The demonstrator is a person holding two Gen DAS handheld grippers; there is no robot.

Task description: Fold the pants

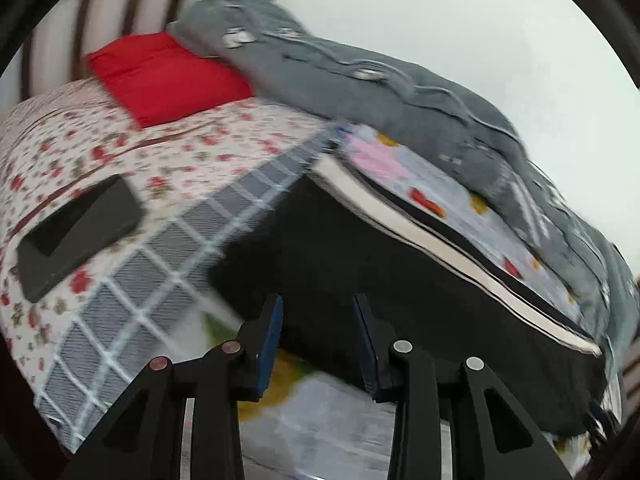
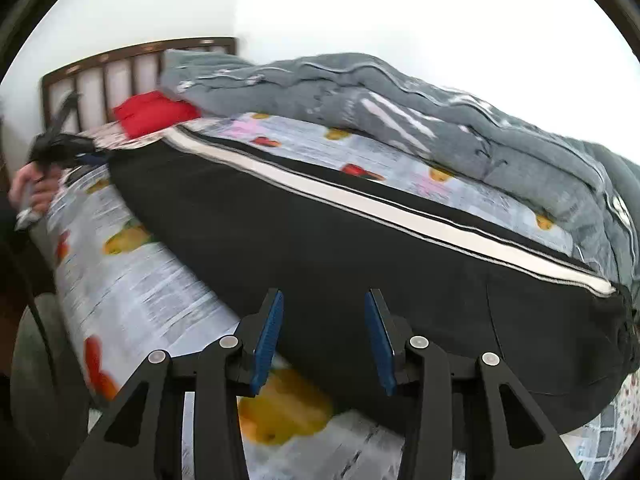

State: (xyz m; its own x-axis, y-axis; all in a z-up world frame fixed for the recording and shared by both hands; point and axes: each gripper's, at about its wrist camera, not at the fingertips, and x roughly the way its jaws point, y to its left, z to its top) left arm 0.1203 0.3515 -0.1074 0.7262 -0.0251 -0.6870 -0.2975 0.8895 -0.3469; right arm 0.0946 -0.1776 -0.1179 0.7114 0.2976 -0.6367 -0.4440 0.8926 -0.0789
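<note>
Black pants (image 1: pixel 400 264) with a white side stripe (image 1: pixel 420 236) lie stretched along the bed, one leg laid over the other. In the left wrist view my left gripper (image 1: pixel 317 300) hovers over the near edge of one end, its jaws open and nothing between its blue pads (image 1: pixel 267 344). The right wrist view shows the same pants (image 2: pixel 320 232) lengthwise. My right gripper (image 2: pixel 324 294) stands open over their near edge close to the other end, gripping nothing. At the far left of that view, a hand (image 2: pixel 28 188) holds the left gripper (image 2: pixel 80 156) by the pants' far end.
The pants rest on a pale fruit-print sheet (image 2: pixel 132 280). A bunched grey quilt (image 2: pixel 400 120) runs along the far side. A red pillow (image 1: pixel 160 80) sits by the slatted headboard (image 2: pixel 120 68). A flat dark rectangle (image 1: pixel 80 236) lies on the floral cover.
</note>
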